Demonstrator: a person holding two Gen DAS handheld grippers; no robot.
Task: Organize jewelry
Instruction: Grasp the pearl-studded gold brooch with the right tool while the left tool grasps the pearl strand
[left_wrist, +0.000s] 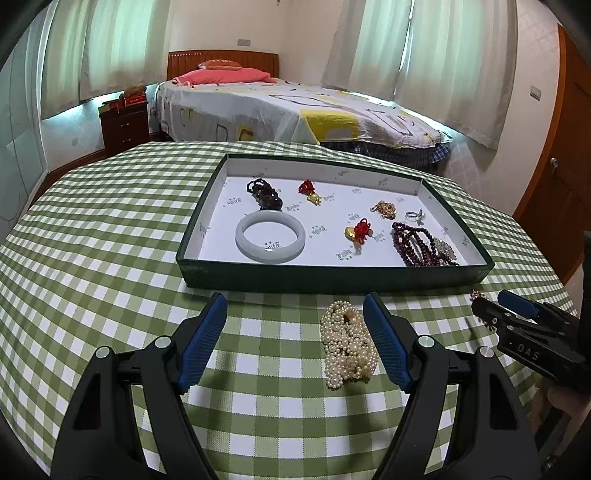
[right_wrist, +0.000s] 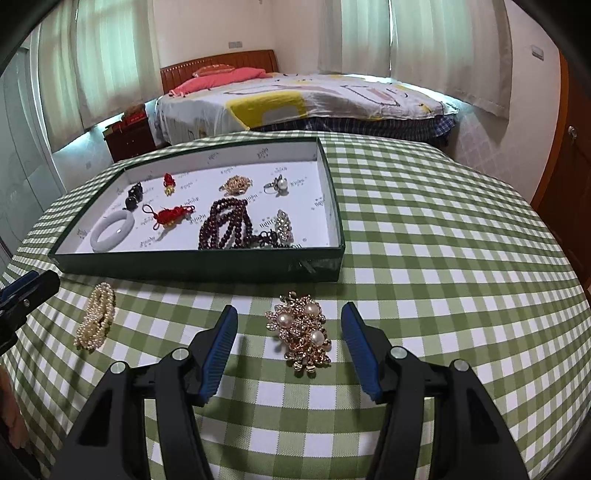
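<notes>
The left gripper (left_wrist: 295, 306) is spread wide over the checked cloth (left_wrist: 110, 266), pearls (left_wrist: 347, 343) beside its right finger. The tray (left_wrist: 332, 273) lies at twelve o'clock; the right gripper (left_wrist: 495, 301) at three.

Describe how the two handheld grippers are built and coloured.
Both are alike: the left gripper and the right gripper have matte black angular plastic arms with silver round pivot bolts, and jaws lined with ribbed blue pads. The right gripper's body carries the white letters "DAS". No cables or sleeves show.
</notes>
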